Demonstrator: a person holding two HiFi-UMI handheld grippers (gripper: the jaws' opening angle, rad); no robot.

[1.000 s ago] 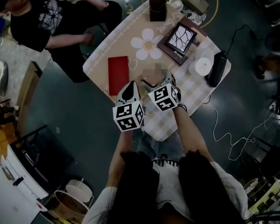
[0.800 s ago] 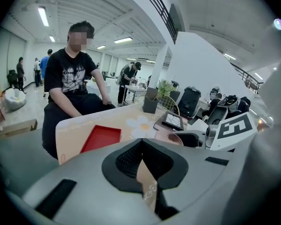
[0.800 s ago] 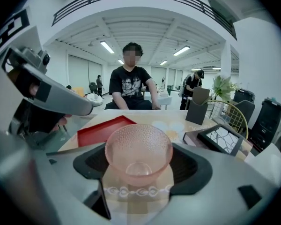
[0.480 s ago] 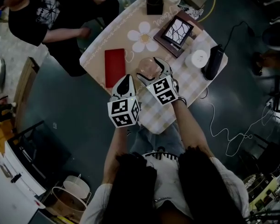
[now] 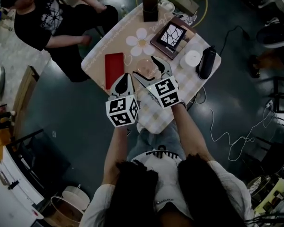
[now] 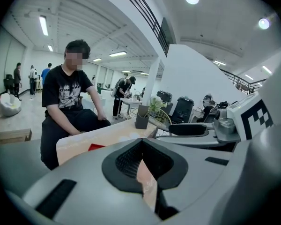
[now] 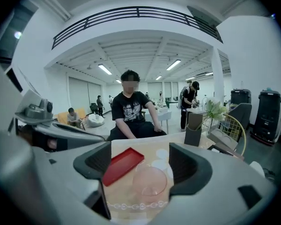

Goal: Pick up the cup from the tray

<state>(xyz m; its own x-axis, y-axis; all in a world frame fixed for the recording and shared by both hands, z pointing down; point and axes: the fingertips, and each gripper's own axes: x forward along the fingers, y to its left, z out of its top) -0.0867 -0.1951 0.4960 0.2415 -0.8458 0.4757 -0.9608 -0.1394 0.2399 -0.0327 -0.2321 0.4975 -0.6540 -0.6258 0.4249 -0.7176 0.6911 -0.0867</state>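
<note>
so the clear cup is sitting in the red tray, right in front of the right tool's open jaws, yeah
Not quite. The clear cup is not in the red tray; it stands on the tablecloth beside the tray, as the right gripper view shows. It does sit in front of the right tool's open jaws.

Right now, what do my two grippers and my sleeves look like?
Both the left gripper and the right gripper have pale grey, pointed shells with black ribbed pads. Each carries a white cube printed with black square markers. No cables show. You wear a white short-sleeved top.
</note>
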